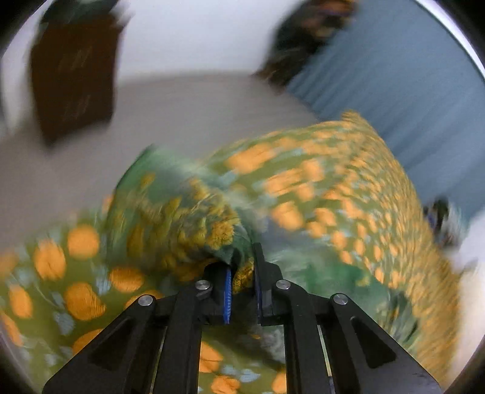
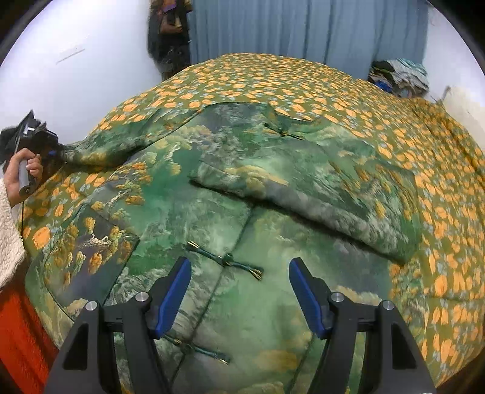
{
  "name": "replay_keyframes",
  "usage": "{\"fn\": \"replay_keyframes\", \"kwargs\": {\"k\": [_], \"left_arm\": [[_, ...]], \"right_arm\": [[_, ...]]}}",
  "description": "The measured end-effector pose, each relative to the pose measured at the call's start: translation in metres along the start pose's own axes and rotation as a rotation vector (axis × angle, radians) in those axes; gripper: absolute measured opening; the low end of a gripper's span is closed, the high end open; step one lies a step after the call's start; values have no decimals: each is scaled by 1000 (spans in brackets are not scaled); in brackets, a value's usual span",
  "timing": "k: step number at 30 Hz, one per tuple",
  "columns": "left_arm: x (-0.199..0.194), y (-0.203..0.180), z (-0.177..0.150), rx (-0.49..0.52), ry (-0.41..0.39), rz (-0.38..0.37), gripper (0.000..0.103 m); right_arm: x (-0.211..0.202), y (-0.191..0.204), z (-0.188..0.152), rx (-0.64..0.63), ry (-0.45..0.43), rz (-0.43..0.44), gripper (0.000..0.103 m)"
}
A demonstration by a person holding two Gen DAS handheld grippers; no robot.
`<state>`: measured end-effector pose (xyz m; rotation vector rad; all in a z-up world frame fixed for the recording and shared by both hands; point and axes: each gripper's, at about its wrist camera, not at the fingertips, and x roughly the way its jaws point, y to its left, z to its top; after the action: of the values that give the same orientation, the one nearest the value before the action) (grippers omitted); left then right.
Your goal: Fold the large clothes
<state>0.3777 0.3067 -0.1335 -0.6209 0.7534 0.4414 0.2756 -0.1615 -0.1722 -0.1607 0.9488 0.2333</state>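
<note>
Green jacket [image 2: 230, 218]: front up, collar away from me, long axis along my right view.
Left gripper [image 1: 242, 282]: I'm pinching its sleeve [image 2: 100, 148].
Right gripper [image 2: 239, 291]: wide, holding nothing.

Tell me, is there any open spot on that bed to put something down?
The flowered bedspread lies bare along the far edge, between the green jacket and the blue curtain, and down the right side. The middle is crowded: the jacket fills it, one sleeve folded across, the other held out by the left claw. The right claw hovers open above the jacket.

green jacket [image 2: 230, 218], spread flat, one sleeve folded
</note>
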Motion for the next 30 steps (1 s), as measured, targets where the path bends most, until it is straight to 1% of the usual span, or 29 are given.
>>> {"fn": "replay_keyframes", "kwargs": {"k": [2, 4, 5, 6, 7, 8, 9, 10, 12, 13, 16, 18, 19, 20, 21, 22, 23, 24, 25, 26, 27, 28, 30], "left_arm": [[-28, -61, 0, 207, -101, 0, 9], [-47, -115, -8, 370, -167, -34, 9], [-59, -152, -20, 470, -204, -65, 9], [-67, -181, -32, 543, -229, -91, 9], [-71, -201, -40, 603, -246, -114, 9], [-77, -228, -58, 679, -265, -141, 9], [-81, -257, -83, 767, -285, -168, 9], [-80, -277, -103, 831, -290, -186, 9], [-76, -303, -141, 933, -285, -214, 9], [-70, -317, -167, 997, -269, -227, 9], [-46, -335, -221, 1116, -212, -223, 9], [-24, -340, -260, 1193, -153, -196, 9], [-15, -339, -276, 1226, -119, -179, 10], [-11, -338, -285, 1243, -101, -169, 13], [-4, -334, -297, 1268, -76, -156, 15], [-5, -330, -305, 1281, -67, -146, 23], [-6, -324, -311, 1299, -63, -146, 37], [-10, -321, -316, 1310, -72, -151, 47], [-17, -317, -321, 1318, -97, -160, 66], [-22, -316, -322, 1319, -124, -165, 77], [-28, -314, -322, 1316, -139, -173, 80], [-33, -313, -322, 1311, -136, -188, 81], [-39, -307, -320, 1302, -102, -206, 81]], "right_arm": [[-3, -12, -3, 44, -11, -7, 68], [-4, -24, -5, 83, -18, -14, 68], [-6, -30, -5, 104, -22, -17, 68], [-7, -37, -6, 124, -29, -21, 68], [-9, -42, -6, 137, -35, -23, 68], [-11, -46, -6, 150, -41, -27, 68], [-13, -51, -6, 163, -47, -31, 68], [-15, -57, -7, 175, -54, -34, 68], [-19, -67, -7, 192, -66, -43, 68], [-20, -71, -6, 198, -69, -46, 68], [-23, -86, -4, 213, -79, -58, 68], [-20, -99, 1, 226, -85, -54, 68], [-18, -105, 3, 238, -88, -36, 68], [-14, -111, 9, 252, -87, -12, 68], [-7, -118, 16, 269, -87, 29, 68], [0, -123, 23, 288, -90, 77, 68], [10, -128, 31, 315, -85, 131, 68], [24, -134, 42, 353, -65, 193, 68], [41, -140, 54, 402, -45, 260, 68], [61, -144, 68, 441, -24, 332, 68], [81, -145, 83, 472, 0, 392, 68], [96, -145, 94, 492, 17, 418, 68], [132, -141, 116, 516, 76, 481, 68]]}}
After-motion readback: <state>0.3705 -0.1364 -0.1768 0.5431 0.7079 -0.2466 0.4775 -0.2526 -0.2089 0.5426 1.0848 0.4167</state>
